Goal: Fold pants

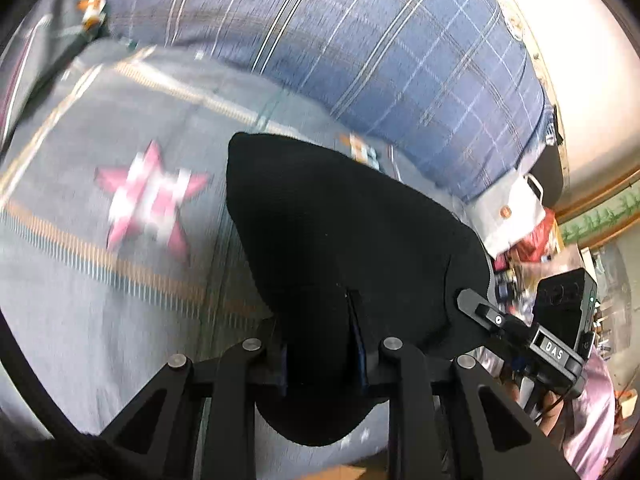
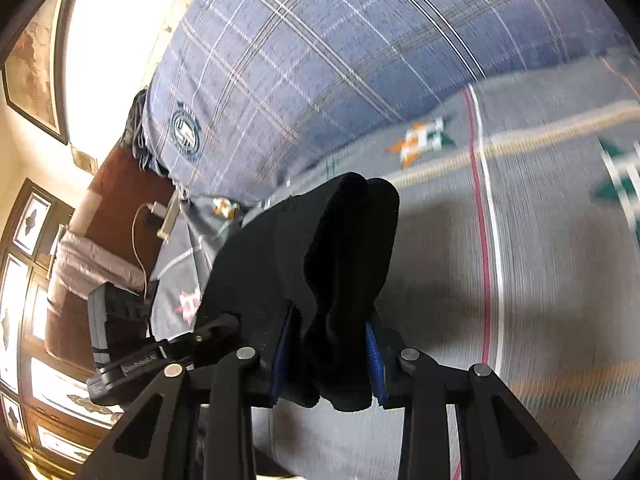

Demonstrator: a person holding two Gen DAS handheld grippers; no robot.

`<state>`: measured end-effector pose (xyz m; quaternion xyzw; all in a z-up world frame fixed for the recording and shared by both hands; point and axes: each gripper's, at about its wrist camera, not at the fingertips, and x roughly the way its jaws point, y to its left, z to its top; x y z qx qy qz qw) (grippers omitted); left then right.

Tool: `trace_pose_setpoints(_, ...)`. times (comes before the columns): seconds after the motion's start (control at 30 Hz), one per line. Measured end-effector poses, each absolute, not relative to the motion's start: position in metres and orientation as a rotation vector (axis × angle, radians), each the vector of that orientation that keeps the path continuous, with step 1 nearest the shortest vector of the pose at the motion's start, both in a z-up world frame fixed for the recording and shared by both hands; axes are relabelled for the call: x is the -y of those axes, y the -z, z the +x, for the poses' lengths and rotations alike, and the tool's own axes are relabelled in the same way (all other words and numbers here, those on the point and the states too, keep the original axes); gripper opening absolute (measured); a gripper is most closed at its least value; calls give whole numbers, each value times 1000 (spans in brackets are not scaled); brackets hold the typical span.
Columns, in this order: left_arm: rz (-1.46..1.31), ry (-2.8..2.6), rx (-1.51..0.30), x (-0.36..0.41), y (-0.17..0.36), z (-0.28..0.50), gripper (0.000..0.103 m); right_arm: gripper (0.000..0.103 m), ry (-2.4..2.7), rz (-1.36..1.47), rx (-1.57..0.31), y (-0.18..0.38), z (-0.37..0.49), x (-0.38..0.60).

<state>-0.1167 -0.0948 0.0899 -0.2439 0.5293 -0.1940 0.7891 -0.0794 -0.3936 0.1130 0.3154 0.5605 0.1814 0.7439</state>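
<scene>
The black pants (image 1: 332, 240) hang lifted above the grey bed cover (image 1: 100, 320). My left gripper (image 1: 324, 376) is shut on a bunched edge of the pants, which hide its fingertips. My right gripper (image 2: 326, 364) is shut on another bunch of the pants (image 2: 320, 264), with blue finger pads (image 2: 374, 350) showing beside the cloth. The right gripper's body (image 1: 556, 344) shows at the right of the left wrist view, close to the cloth. The left gripper's body (image 2: 124, 356) shows at the left of the right wrist view.
A large blue plaid pillow (image 1: 380, 60) lies along the far side of the bed; it also shows in the right wrist view (image 2: 320, 60). The cover has star patterns (image 1: 152, 200). A brown headboard (image 2: 116, 196) with a charger cable and wooden cabinets stand at left.
</scene>
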Motion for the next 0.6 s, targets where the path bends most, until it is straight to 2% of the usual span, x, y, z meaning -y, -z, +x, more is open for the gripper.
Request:
trace_pose_setpoints(0.23,-564,489,-1072,90,-96,-154,25,35,-377,729,-1199,-113,-149,398)
trace_pose_setpoints(0.4,-564,420,-1138,94,-70,-153,26,34,-329,693,-1199,-108,-158,395)
trace_pose_setpoints(0.6,-460,371,-1141,112,-68,-154,39,40,-195,584,-1276,-84,-149,382)
